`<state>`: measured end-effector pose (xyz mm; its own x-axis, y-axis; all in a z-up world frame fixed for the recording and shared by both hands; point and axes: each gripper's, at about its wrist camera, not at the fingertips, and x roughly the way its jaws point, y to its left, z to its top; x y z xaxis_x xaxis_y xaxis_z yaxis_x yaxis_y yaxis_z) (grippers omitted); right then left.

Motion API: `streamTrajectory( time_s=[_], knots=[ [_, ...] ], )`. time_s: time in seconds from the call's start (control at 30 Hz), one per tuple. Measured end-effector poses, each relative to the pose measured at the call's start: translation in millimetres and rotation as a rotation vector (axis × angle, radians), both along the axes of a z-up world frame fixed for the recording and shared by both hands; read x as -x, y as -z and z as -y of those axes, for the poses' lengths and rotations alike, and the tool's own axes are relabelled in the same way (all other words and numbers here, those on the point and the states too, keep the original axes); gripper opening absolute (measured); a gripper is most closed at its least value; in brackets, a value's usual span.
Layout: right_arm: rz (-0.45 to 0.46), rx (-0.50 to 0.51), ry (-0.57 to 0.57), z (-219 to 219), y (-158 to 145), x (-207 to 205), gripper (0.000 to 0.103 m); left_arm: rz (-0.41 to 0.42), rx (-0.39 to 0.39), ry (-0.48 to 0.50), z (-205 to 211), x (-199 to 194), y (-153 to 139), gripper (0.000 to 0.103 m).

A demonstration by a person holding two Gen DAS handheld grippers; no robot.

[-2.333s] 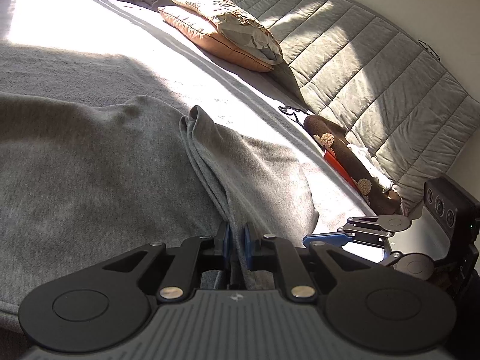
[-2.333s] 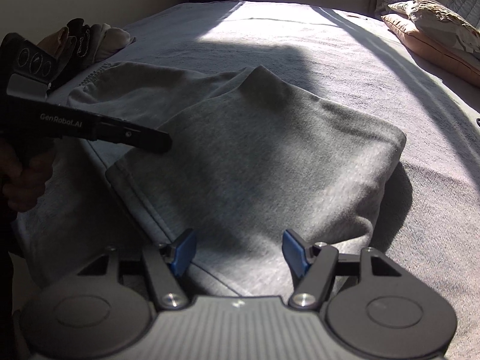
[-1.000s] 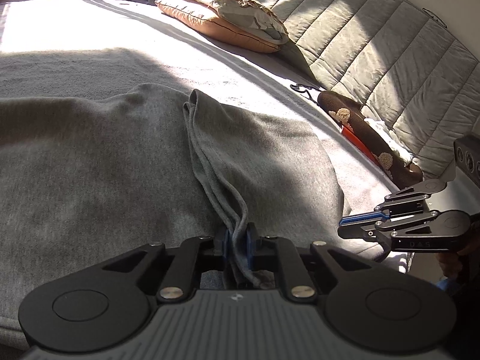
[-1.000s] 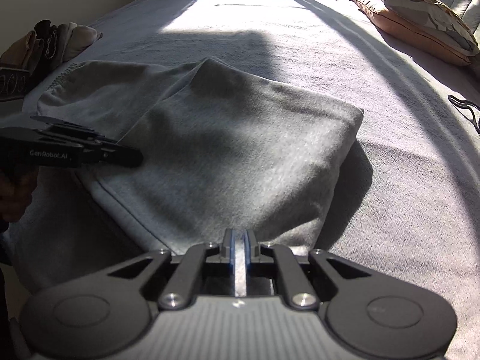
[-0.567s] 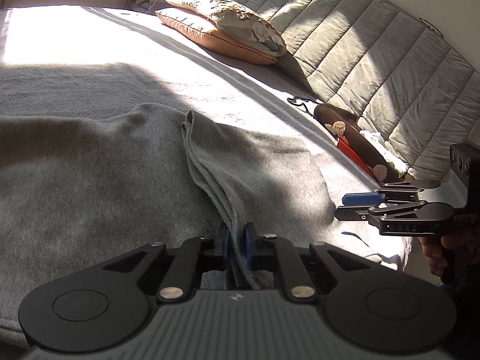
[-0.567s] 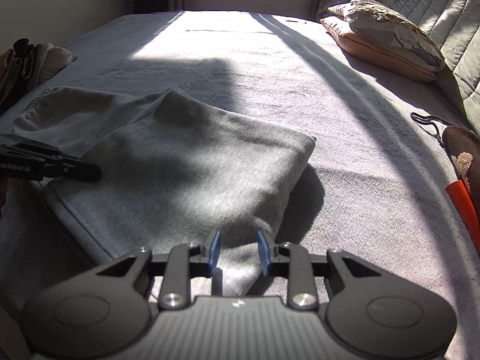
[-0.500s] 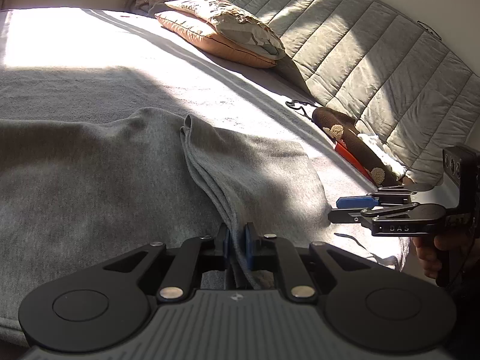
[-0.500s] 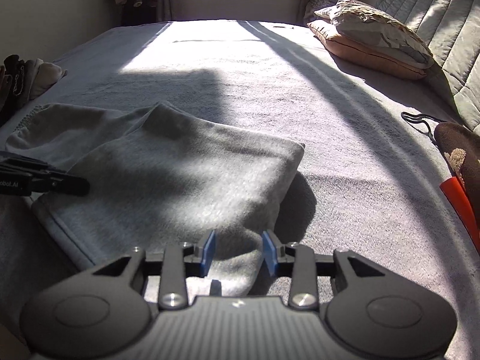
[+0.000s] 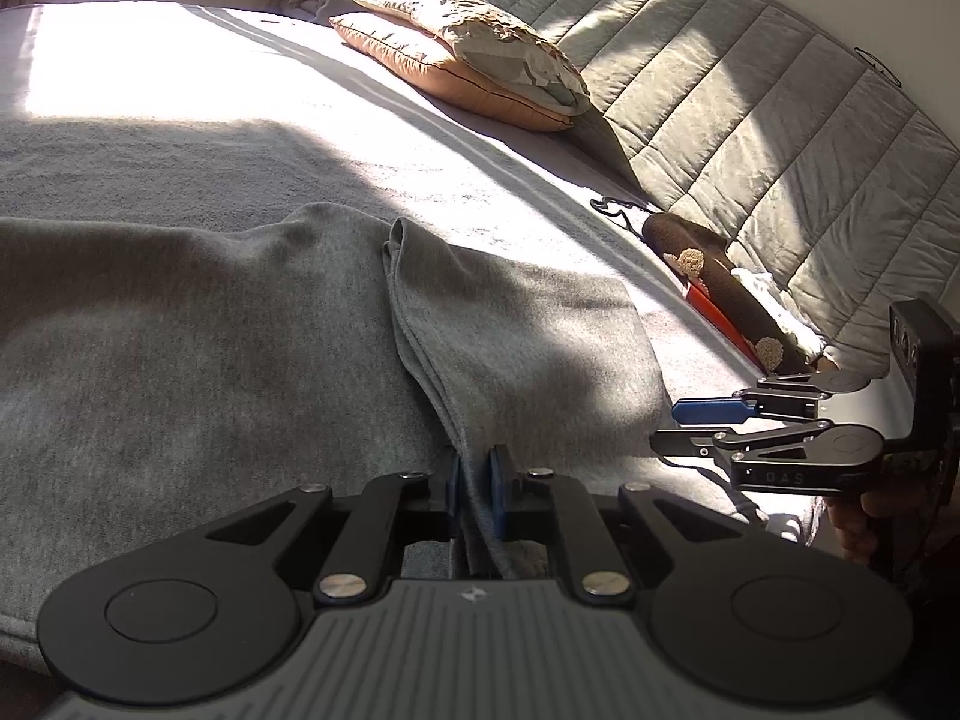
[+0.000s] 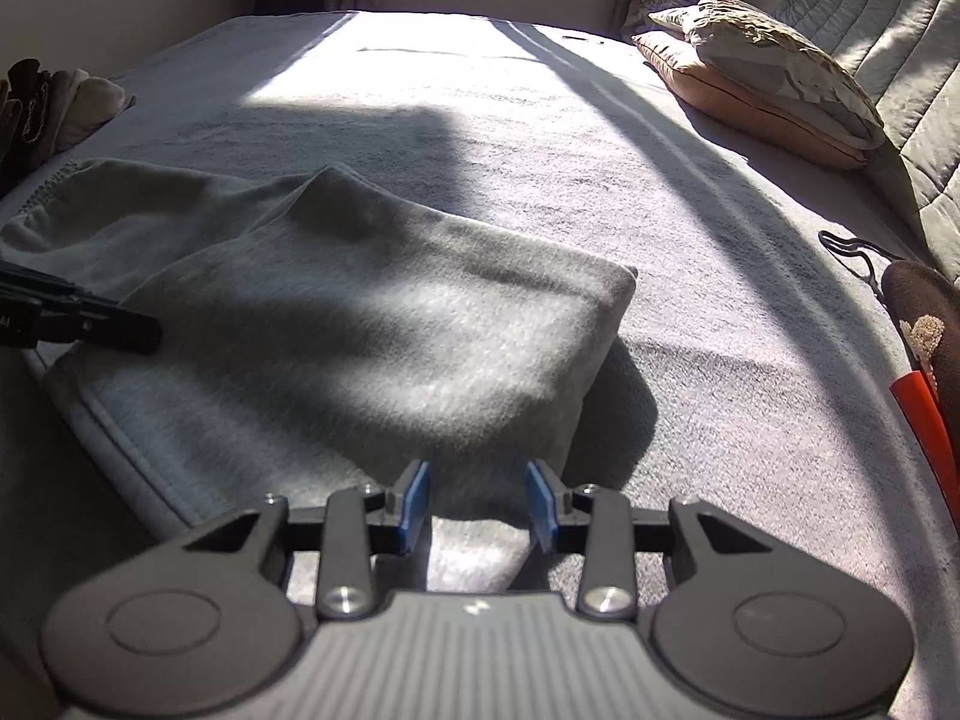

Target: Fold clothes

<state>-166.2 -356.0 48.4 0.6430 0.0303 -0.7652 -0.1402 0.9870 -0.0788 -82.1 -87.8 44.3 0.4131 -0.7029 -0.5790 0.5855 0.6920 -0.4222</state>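
A grey sweatshirt-like garment (image 9: 210, 348) lies folded on the bed; it also shows in the right wrist view (image 10: 372, 324). My left gripper (image 9: 474, 480) is shut on the garment's layered near edge, with cloth pinched between its blue pads. It shows in the right wrist view (image 10: 126, 330) at the garment's left side. My right gripper (image 10: 478, 501) is open, its blue pads either side of the garment's near right corner without pinching it. It shows in the left wrist view (image 9: 672, 423), open, just past the garment's right edge.
The garment lies on a grey bed cover (image 10: 690, 240). Stacked pillows (image 9: 468, 72) lie by a quilted grey headboard (image 9: 750, 138). A brown and red item (image 9: 726, 300) lies at the bed's right edge. A pile of clothes (image 10: 54, 108) sits at far left.
My right gripper, shut on the near right corner a second ago, has opened and let go. The garment has settled a little farther away. My left gripper keeps its hold.
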Motion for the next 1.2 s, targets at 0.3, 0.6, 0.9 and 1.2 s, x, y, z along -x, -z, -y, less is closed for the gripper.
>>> streamTrajectory(
  time_s=[0.3, 0.6, 0.9, 1.2],
  knots=[
    [0.051, 0.001, 0.054, 3, -6, -6, 0.04, -0.129, 0.076, -0.022, -7, -15, 18, 0.022],
    [0.002, 0.0, 0.086, 3, 13, -46, 0.027, -0.117, 0.111, 0.004, 1, -18, 22, 0.042],
    [0.054, -0.025, 0.142, 17, 8, -67, 0.026, -0.101, 0.114, 0.021, 6, -19, 24, 0.043],
    [0.045, -0.089, 0.222, 27, 7, -93, 0.027, -0.1, 0.109, 0.028, 6, -20, 25, 0.043]
  ],
)
